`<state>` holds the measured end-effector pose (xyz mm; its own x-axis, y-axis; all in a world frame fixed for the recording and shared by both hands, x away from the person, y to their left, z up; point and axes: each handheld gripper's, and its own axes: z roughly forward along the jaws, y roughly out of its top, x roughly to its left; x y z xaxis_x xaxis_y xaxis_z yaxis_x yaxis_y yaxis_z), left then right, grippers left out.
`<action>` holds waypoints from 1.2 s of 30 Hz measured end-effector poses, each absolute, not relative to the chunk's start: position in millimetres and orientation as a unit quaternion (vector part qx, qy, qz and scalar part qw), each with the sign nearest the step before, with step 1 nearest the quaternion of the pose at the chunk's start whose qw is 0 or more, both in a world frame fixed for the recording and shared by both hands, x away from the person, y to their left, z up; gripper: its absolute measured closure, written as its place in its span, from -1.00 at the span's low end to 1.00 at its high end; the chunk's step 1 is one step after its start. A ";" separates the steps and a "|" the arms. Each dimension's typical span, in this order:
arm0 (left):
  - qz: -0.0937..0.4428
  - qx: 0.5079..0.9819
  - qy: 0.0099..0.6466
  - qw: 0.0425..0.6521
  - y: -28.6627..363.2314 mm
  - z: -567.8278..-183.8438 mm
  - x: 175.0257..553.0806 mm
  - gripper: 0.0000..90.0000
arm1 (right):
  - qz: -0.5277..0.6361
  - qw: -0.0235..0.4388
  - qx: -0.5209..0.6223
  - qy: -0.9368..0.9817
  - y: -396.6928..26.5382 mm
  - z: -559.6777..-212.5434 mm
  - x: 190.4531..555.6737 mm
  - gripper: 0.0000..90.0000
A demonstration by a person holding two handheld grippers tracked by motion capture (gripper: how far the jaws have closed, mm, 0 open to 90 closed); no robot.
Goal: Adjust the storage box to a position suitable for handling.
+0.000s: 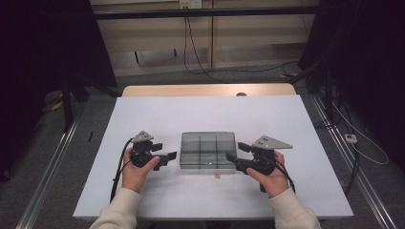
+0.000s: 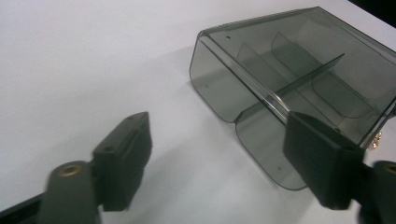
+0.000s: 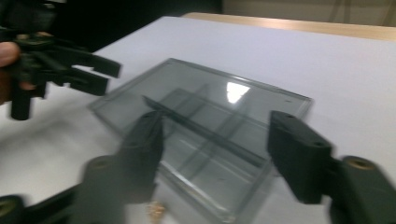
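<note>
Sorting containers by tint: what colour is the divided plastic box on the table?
The divided plastic box is smoky translucent grey, clearest in the left gripper view.

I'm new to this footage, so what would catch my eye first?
A smoky transparent box with inner dividers sits mid-table on the white surface. The left gripper and right gripper flank it, jaws open and holding nothing. A small golden object lies just in front of the box.

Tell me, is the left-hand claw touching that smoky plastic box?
Apart. In the high view, white table shows between the left gripper and the divided box.
</note>
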<state>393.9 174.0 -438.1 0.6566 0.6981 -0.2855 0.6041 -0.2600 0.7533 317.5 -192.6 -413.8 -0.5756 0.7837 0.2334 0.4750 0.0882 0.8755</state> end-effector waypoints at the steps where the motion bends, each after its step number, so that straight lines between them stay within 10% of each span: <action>1: 0.051 0.792 0.412 0.448 174.4 -437.8 393.8 -0.60 | 0.518 0.146 0.427 0.727 -190.6 -413.3 316.3 0.16; 10: 0.058 0.792 0.414 0.445 173.5 -438.8 393.6 -0.67 | 0.518 0.095 0.366 0.767 -170.5 -418.6 307.1 0.99; 36: 0.064 0.800 0.410 0.434 174.7 -439.7 395.3 -0.68 | 0.485 0.092 0.346 0.798 -145.8 -446.2 317.8 1.00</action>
